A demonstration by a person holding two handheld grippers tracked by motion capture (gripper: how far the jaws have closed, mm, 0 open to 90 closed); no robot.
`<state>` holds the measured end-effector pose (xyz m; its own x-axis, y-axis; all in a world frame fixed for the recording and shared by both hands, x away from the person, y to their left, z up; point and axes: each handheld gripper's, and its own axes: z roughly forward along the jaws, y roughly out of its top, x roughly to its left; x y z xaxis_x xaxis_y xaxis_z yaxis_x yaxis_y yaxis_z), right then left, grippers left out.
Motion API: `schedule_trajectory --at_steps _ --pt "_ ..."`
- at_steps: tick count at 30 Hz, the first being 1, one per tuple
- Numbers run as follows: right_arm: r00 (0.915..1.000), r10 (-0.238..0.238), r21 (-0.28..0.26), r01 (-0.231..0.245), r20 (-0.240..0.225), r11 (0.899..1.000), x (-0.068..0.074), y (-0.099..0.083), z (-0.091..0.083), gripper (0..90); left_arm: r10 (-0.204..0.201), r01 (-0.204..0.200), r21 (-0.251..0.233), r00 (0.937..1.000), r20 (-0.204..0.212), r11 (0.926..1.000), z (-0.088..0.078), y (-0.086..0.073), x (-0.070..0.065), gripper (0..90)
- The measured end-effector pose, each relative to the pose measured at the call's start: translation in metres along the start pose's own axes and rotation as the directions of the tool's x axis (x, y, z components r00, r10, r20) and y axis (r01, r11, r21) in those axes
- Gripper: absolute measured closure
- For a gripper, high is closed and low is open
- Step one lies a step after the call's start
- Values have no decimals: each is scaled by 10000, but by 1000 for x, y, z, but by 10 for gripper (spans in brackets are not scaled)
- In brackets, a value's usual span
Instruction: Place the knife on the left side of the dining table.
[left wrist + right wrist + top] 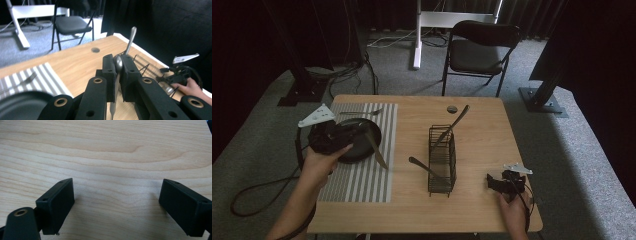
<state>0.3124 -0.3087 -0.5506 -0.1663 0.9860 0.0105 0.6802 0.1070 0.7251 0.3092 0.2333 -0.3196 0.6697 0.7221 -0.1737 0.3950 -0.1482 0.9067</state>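
You have a grey-and-white striped placemat (362,175) at nine o'clock, a black plate (357,150) on it, a black wire caddy (442,155) at centre, on the pale wood table (482,200).

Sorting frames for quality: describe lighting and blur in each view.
High view: dim, dark surround, table sharp. Left gripper view: bright chair area; near jaws and plate soft. Right gripper view: evenly lit, soft shadows beside open jaws.
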Motion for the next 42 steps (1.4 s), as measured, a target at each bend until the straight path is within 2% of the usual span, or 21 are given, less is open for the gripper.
schedule_trajectory --at_steps 8,12,17,18,22,27,29,31,33,35,36,37,40,42 --pt "10000 5 7 -5 -1 10000 0 0 0 120 -501 504 109 9985 -235 9987 7 -31 13 840" --pt "10000 13 -2 -13 1 10000 0 0 0 120 -811 812 9 9964 -234 9967 9 -43 18 839" --pt "10000 10 4 -10 0 10000 0 0 0 120 -877 881 100 9956 -329 9961 12 -55 22 839" --pt "10000 8 5 -8 0 10000 0 0 0 120 -1184 1186 22 9924 -326 9929 12 -61 26 839" --pt "10000 8 2 -8 0 10000 0 0 0 120 -1519 1510 -222 9874 -436 9883 10 -70 32 839" --pt "10000 6 4 -6 0 10000 0 0 0 120 -1820 1797 -408 9812 -647 9829 3 -76 31 837" --pt "10000 8 4 -8 0 10000 0 0 0 120 -2002 1982 -340 9770 -733 9796 -1 -78 32 833" --pt "10000 7 6 -7 0 10000 0 0 0 120 -2009 1995 -255 9770 -722 9796 -4 -79 33 830" --pt "10000 6 6 -6 0 10000 0 0 0 120 -2201 2201 -101 9709 -941 9754 -11 -82 36 825" --pt "10000 6 5 -6 1 10000 0 0 0 120 -2310 2316 -41 9684 -938 9728 -15 -85 39 821" --pt "10000 6 5 -6 1 10000 0 0 0 120 -2310 2316 -41 9684 -938 9728 -15 -85 39 817" --pt "10000 5 3 -5 1 10000 0 0 0 120 -2318 2343 109 9666 -1098 9721 -19 -87 41 817" --pt "10000 7 4 -7 1 10000 0 0 0 120 -2464 2521 335 9615 -1214 9671 -24 -90 47 799" --pt "10000 10 5 -10 -1 10000 0 0 0 120 -2464 2536 429 9606 -1285 9664 -27 -93 50 791"
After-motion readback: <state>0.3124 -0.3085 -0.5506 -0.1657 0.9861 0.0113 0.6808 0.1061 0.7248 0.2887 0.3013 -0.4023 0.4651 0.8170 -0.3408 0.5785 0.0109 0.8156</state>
